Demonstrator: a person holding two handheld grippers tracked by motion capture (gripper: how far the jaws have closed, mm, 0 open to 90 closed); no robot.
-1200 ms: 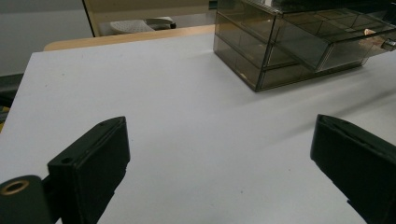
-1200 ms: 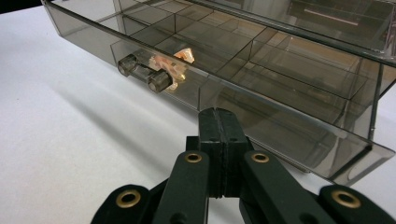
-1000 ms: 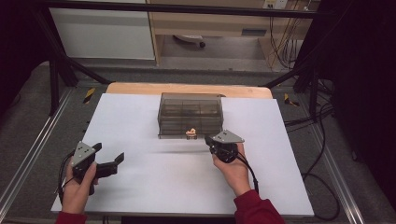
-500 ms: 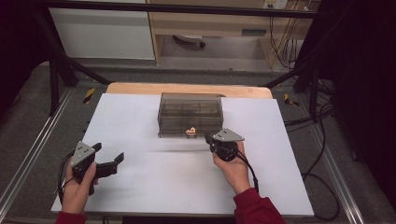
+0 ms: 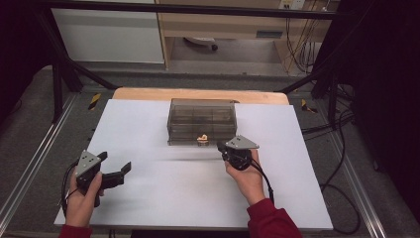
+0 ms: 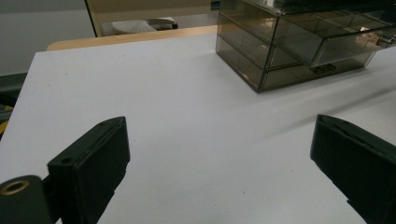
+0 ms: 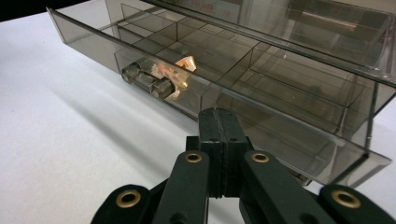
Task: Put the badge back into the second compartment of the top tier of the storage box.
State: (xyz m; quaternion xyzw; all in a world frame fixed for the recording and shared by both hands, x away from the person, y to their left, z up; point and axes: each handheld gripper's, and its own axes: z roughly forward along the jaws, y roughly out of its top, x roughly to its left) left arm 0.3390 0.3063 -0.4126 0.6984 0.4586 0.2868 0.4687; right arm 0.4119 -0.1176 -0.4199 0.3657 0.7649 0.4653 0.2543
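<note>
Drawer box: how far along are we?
Done: the lower drawer of the smoky organizer is pulled out, a small orange item inside. In hand: right gripper, jaws shut on nothing, sits at its front. Left gripper is open, apart. Left: likely closing the drawer.

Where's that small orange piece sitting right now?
In the high view the small orange piece lies in the smoky drawer box, at its front edge near the middle, just left of the right gripper.
</note>
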